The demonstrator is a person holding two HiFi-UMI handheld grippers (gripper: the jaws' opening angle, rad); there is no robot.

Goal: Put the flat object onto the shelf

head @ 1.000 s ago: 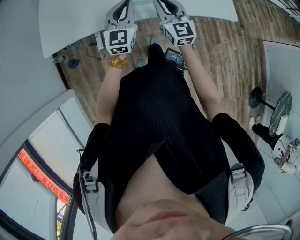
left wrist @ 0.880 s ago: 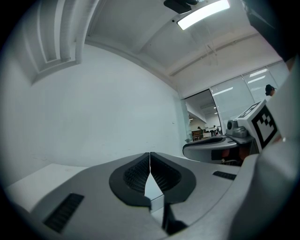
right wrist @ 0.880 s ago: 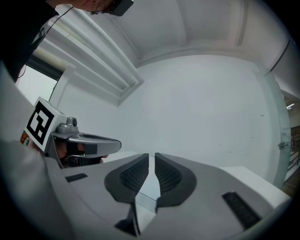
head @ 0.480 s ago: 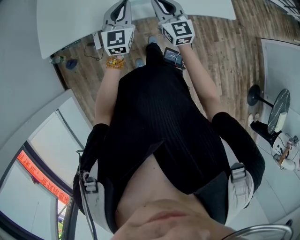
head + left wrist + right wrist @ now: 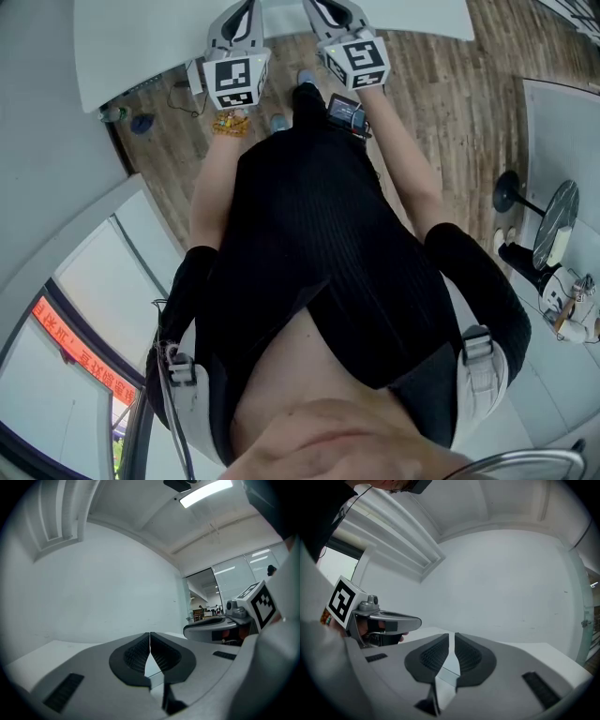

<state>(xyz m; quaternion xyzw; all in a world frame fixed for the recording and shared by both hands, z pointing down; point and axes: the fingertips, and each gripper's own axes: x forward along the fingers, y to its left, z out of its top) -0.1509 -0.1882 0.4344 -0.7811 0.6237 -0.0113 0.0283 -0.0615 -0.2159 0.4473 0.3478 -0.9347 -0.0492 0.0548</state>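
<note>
White counter lies just ahead of both claws, over a wooden floor. You hold the left claw fully closed: its ribbed pads meet at the tips with nothing between them. Your right claw is likewise closed and empty. Both claws sit side by side, close together. You cannot tell where the flat object is: no view shows it.

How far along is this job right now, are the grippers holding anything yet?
Done: nothing that shows. In hand: nothing. The left gripper and right gripper are both shut and empty, held side by side at the near edge of the white table. Left: everything. No flat object or shelf appears in any view, so finding it, picking it up and placing it all remain.
</note>
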